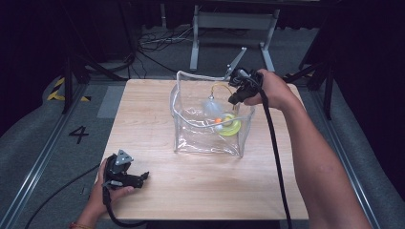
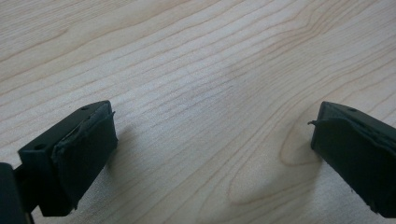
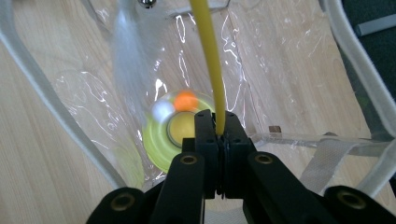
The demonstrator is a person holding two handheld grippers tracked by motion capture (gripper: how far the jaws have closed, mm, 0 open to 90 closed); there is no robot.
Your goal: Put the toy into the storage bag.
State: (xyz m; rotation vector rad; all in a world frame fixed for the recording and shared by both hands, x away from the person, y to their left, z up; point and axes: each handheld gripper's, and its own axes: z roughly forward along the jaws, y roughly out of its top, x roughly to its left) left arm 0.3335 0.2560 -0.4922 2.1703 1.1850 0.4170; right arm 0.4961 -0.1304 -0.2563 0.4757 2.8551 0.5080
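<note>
R gripper (image 3: 219, 133) clenched on the yellow wand (image 3: 208, 56) of a feather cat toy, holding it over the clear plastic bag (image 1: 210, 138) to lower it inside w/ the yellow-green disc (image 3: 161, 140). L gripper (image 2: 210, 154) idle on table (image 1: 143, 119), jaws released, nothing between.

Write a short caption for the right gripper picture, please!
Right gripper pinches a thin yellow wand above a yellow-green toy inside a clear plastic bag.
</note>
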